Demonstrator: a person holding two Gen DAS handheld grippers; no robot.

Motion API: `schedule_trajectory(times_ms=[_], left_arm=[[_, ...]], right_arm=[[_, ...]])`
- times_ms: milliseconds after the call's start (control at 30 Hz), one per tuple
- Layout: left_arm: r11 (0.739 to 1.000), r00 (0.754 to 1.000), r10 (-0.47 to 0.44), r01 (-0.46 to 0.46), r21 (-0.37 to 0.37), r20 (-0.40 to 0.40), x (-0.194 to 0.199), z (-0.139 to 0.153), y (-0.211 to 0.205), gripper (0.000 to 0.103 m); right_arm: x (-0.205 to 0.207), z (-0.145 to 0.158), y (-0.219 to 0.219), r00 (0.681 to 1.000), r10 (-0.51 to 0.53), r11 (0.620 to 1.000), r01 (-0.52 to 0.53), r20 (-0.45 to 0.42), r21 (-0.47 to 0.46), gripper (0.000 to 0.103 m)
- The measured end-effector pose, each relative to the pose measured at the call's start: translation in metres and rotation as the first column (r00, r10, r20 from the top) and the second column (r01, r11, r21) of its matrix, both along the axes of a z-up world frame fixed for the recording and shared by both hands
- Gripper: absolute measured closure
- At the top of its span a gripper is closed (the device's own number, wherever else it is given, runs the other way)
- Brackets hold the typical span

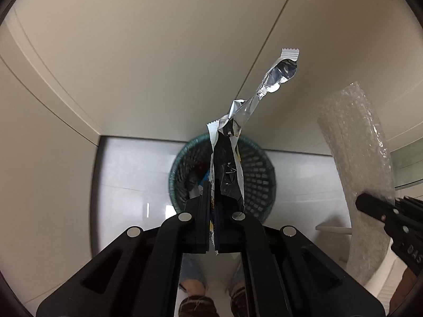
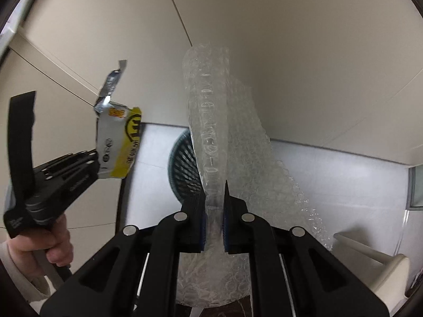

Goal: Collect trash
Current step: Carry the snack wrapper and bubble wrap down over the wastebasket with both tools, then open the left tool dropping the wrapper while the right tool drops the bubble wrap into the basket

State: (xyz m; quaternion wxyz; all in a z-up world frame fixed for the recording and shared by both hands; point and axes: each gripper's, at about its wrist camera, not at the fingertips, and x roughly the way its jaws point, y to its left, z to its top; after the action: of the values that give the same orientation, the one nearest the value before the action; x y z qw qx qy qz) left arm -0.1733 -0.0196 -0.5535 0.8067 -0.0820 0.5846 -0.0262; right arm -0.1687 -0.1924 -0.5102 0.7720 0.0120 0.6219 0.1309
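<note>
Pinching a foil wrapper (image 1: 232,155) upright, the left gripper (image 1: 212,211) hangs directly over the basket (image 1: 253,169) — nearer than the right gripper (image 2: 214,211), fingers clamping bubble wrap (image 2: 211,121).

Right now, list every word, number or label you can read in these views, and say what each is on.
Snack wrapper: black characters on the yellow and white print, too blurred to read.
Left hand-held gripper: embossed lettering on its body, illegible.
Bubble wrap: no text.
Mesh bin: no text.

Wrapper (image 1: 239,121) crinkled shiny foil; bubble wrap (image 2: 211,137) clear bumpy plastic; bin (image 1: 253,169) ahead woven teal plastic; floor (image 1: 127,174) glossy.
</note>
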Motion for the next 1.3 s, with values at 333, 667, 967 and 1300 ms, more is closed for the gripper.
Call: schedule_trajectory(times_ms=[333,667,967,1300], left_arm=[[0.999,0.996,-0.04,0.038,-0.029,-0.075,0.018,-0.124,-0.028,0.102],[0.996,0.994,-0.078,0.076,-0.037,-0.07,0.02,-0.132,-0.046,0.062],[1.0,0.999,-0.013,0.013,-0.002,-0.036,0.017,-0.114,-0.02,0.024],[0.998,0.998,0.052,-0.051,0.043,-0.019,0.016,-0.098,0.031,0.006]], right_arm=[[0.013,-0.097,-0.001,0.999,-0.012,1.0,0.011,-0.041,-0.023,0.095],[0.019,-0.093,-0.002,0.999,-0.012,1.0,0.011,-0.044,-0.023,0.095],[0.02,-0.094,0.013,0.999,0.024,1.0,-0.024,-0.03,0.001,0.095],[0.033,-0.151,0.046,0.995,0.037,0.999,-0.038,-0.096,-0.003,0.095]])
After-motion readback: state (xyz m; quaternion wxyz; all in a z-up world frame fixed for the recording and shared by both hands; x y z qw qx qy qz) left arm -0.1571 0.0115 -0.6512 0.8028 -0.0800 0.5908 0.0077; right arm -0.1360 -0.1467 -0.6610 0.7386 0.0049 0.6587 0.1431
